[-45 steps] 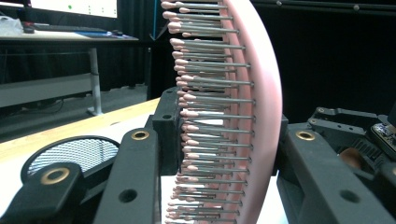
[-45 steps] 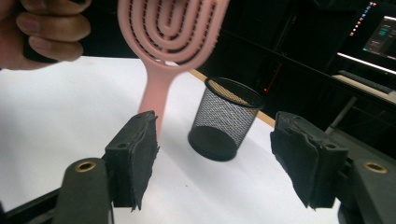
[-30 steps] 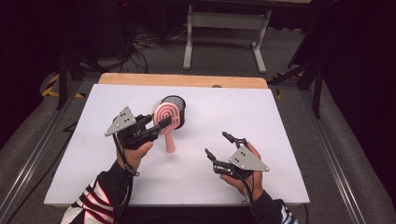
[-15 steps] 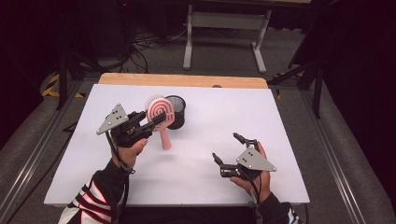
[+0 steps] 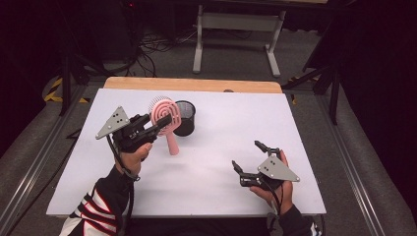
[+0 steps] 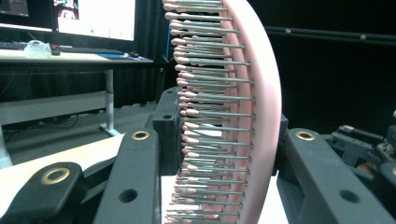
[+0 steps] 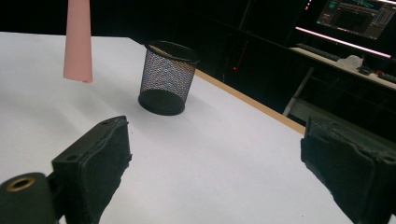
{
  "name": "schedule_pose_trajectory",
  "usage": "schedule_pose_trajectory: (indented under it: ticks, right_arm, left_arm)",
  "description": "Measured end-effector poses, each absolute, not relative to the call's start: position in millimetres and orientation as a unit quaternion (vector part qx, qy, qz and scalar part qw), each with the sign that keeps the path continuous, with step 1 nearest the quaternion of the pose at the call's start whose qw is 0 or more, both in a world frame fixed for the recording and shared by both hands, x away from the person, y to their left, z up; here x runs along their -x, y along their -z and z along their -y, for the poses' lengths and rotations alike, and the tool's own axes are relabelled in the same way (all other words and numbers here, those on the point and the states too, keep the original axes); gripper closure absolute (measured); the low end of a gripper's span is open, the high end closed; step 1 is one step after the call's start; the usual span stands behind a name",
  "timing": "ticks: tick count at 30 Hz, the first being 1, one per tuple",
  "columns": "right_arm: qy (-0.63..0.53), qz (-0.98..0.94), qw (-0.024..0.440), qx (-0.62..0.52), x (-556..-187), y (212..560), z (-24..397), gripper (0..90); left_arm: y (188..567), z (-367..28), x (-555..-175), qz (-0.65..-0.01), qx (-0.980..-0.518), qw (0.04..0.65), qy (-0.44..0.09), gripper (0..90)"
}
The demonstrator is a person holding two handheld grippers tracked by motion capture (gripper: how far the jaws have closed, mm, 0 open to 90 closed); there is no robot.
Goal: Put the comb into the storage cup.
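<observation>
Clamped across the head of a pink plastic hairbrush (image 5: 164,116), the left gripper (image 5: 156,125) lifts the brush clear of the white table (image 5: 231,128), handle hanging down toward the surface. Seen from the left gripper view, the jaws bear on the brush head (image 6: 233,116) from either side, one against its smooth pink back and one among its metal pins, a hold that appears chosen to leave the handle free. A black wire-mesh cup (image 5: 184,117) stands upright just beside and behind the brush; with the handle pointing down, the brush looks poised to be lowered handle-first into it. The right gripper (image 5: 250,162) rests low near the table's front edge, well apart from the cup, jaws spread wide and empty. Its own view takes in the cup (image 7: 168,77) and the hanging handle tip (image 7: 78,42).
</observation>
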State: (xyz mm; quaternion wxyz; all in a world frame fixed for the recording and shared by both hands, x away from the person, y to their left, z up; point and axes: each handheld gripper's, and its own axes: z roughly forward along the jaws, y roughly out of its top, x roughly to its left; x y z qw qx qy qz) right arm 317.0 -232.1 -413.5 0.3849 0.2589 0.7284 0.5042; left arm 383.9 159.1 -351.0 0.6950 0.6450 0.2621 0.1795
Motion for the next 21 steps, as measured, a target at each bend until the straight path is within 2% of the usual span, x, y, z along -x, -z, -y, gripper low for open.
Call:
schedule_pose_trajectory:
  ticks: [21]
  right_arm:
    - [-0.505,-0.730,0.380,-0.260,-315,414,234,8.3]
  left_arm:
    - [299,-147,-396,-0.236,-0.639,0.701,-0.211,62.9]
